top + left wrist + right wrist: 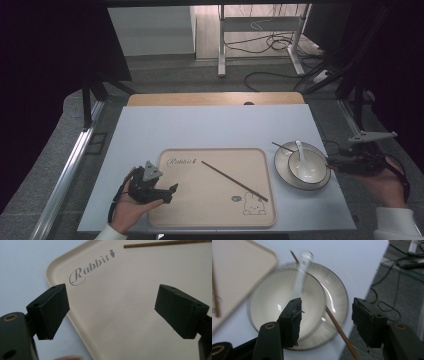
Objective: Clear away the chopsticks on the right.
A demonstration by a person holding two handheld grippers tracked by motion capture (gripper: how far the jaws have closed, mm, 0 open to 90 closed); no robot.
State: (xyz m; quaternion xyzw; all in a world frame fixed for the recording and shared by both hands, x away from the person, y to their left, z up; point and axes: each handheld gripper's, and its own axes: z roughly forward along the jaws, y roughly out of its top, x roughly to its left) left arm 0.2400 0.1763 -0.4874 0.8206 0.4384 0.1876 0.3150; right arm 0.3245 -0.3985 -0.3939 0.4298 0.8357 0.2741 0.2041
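A beige tray (210, 200) with "Rabbit" lettering (90, 267) lies at the front of the table, and one brown chopstick (234, 181) rests slantwise on it. My left gripper (170, 194) sits at the tray's left edge, open and empty (110, 312). To the right of the tray a white bowl (307, 167) stands on a plate (285, 175), holding a white spoon (301, 152). A second chopstick (282, 147) lies across the plate. My right gripper (332, 162) hovers at the plate's right side, open (325, 315), above that chopstick (337, 326) and the bowl (274, 297) without touching either.
A pale blue mat (215, 125) covers the wooden table (215, 98). The mat's right edge runs just beyond the plate. Cables (270, 45) and a desk frame (221, 45) lie on the floor behind.
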